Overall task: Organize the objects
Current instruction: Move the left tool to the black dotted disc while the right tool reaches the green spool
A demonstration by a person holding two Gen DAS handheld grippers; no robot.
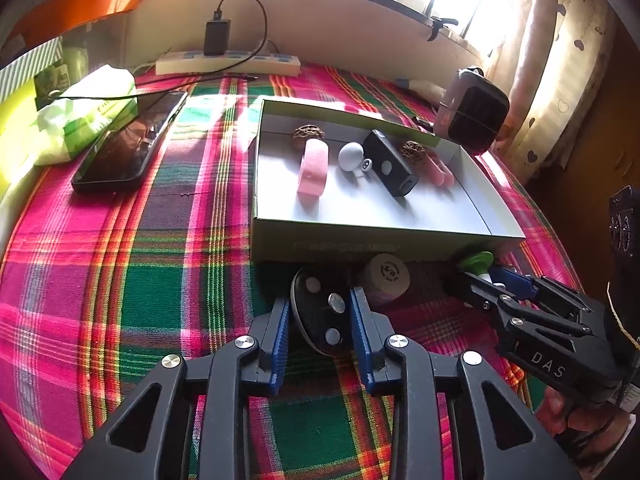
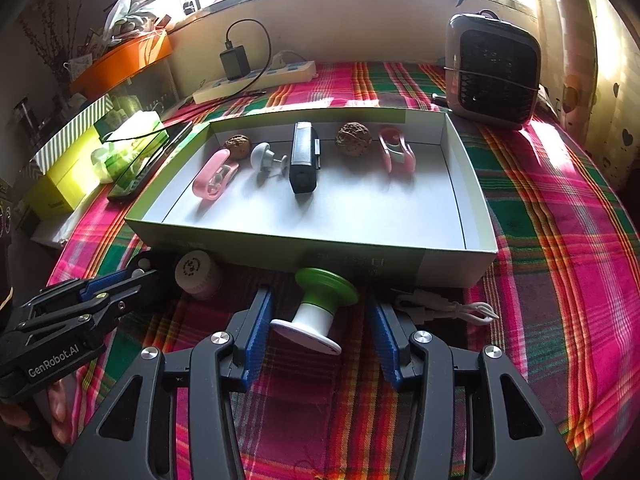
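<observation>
Box (image 1: 320, 246), left wrist view: sits open-topped on plaid cloth (image 1: 120, 280), front wall just beyond the fingertips. Holds a pink clip (image 1: 314, 168), grey knob (image 1: 351, 156), black rectangular device (image 1: 390, 164), two walnut-like balls (image 1: 308, 134) and a second pink piece (image 1: 438, 170), loosely in a row. Outside the box, against the front wall: black oval gadget (image 1: 320, 320), then beige round jar (image 1: 386, 276) just to its right. Left gripper (image 1: 320, 298) clamped on the black oval gadget, blue pads pressed to both its sides, gadget on the cloth. Right gripper (image 1: 480, 276) at the right edge, tips about a green-and-white spool (image 1: 476, 260). Phone (image 1: 132, 140) lying well to the left.

Right wrist view: same box (image 2: 440, 264) ahead, contents along its far wall. Right gripper (image 2: 316, 296) parted, green-and-white spool (image 2: 320, 304) lying tilted on the cloth between the pads, green end toward the box, right pad clear of it. White cable (image 2: 444, 306) just right of the right finger. Beige round jar (image 2: 196, 270) to the left, beside the left gripper (image 2: 140, 272). Small heater (image 2: 492, 68) behind the box, at the right.
</observation>
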